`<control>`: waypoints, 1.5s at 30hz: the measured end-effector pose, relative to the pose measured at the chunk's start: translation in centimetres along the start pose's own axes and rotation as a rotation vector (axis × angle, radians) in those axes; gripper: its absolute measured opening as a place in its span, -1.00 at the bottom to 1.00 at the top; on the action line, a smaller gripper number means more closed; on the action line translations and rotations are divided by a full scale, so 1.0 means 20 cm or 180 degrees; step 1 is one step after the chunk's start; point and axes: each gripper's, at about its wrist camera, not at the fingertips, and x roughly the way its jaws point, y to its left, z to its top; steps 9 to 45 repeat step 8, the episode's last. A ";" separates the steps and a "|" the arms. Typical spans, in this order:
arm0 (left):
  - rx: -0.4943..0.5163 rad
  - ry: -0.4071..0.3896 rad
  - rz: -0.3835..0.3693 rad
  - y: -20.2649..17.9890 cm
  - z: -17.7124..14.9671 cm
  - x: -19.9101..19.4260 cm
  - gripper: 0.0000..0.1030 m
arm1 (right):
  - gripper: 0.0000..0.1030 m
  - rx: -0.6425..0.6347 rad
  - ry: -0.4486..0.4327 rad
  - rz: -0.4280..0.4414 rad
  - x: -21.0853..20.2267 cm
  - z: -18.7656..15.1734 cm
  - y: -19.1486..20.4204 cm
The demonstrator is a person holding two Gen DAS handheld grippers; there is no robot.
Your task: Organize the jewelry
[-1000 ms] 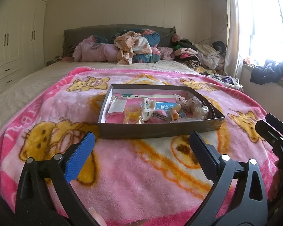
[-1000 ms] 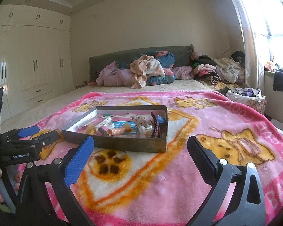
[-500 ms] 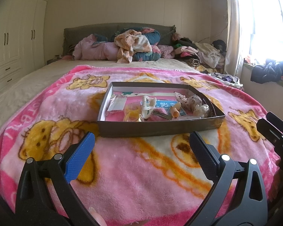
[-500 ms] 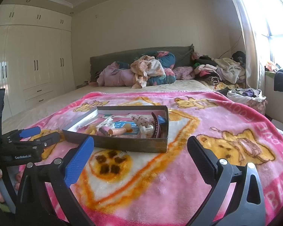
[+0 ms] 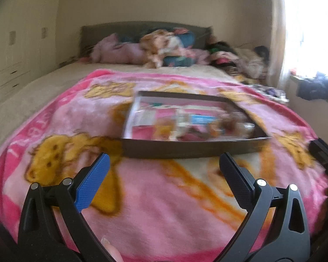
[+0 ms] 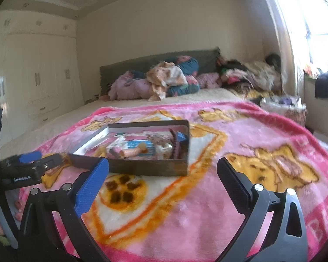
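A shallow dark box (image 5: 185, 150) lies on the pink bear blanket (image 5: 155, 196); it also shows in the right wrist view (image 6: 146, 168). It holds several small jewelry items, a blue card (image 6: 135, 145), an orange-tan piece (image 6: 132, 152) and a dark hair clip (image 6: 176, 147). The left view is blurred. My left gripper (image 5: 164, 163) is open and empty, just short of the box's near wall. My right gripper (image 6: 163, 169) is open and empty, near the box's right front corner. The left gripper shows at the left in the right wrist view (image 6: 30, 166).
A heap of clothes and pillows (image 6: 164, 80) lies at the bed's headboard. More clothes (image 6: 251, 74) pile at the far right by the window. White wardrobes (image 6: 32, 76) stand to the left. The blanket spreads around the box.
Both grippers have moved forward toward the box, which now looks larger and nearer. The views are blurred by motion. Both stay open and empty.
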 end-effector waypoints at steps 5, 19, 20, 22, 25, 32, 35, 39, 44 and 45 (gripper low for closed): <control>-0.0212 0.0273 0.0523 0.35 0.13 0.25 0.78 | 0.87 0.0539 0.0587 -0.0813 0.35 0.13 -0.48; -0.0357 0.0454 0.0965 0.65 0.22 0.46 0.78 | 0.87 0.0704 0.0752 -0.1163 0.48 0.14 -0.69; -0.0357 0.0454 0.0965 0.65 0.22 0.46 0.78 | 0.87 0.0704 0.0752 -0.1163 0.48 0.14 -0.69; -0.0357 0.0454 0.0965 0.65 0.22 0.46 0.78 | 0.87 0.0704 0.0752 -0.1163 0.48 0.14 -0.69; -0.0357 0.0454 0.0965 0.65 0.22 0.46 0.78 | 0.87 0.0704 0.0752 -0.1163 0.48 0.14 -0.69; -0.0357 0.0454 0.0965 0.65 0.22 0.46 0.78 | 0.87 0.0704 0.0752 -0.1163 0.48 0.14 -0.69; -0.0357 0.0454 0.0965 0.65 0.22 0.46 0.78 | 0.87 0.0704 0.0752 -0.1163 0.48 0.14 -0.69; -0.0357 0.0454 0.0965 0.65 0.22 0.46 0.78 | 0.87 0.0704 0.0752 -0.1163 0.48 0.14 -0.69; -0.0357 0.0454 0.0965 0.65 0.22 0.46 0.78 | 0.87 0.0704 0.0752 -0.1163 0.48 0.14 -0.69; -0.0357 0.0454 0.0965 0.65 0.22 0.46 0.78 | 0.87 0.0704 0.0752 -0.1163 0.48 0.14 -0.69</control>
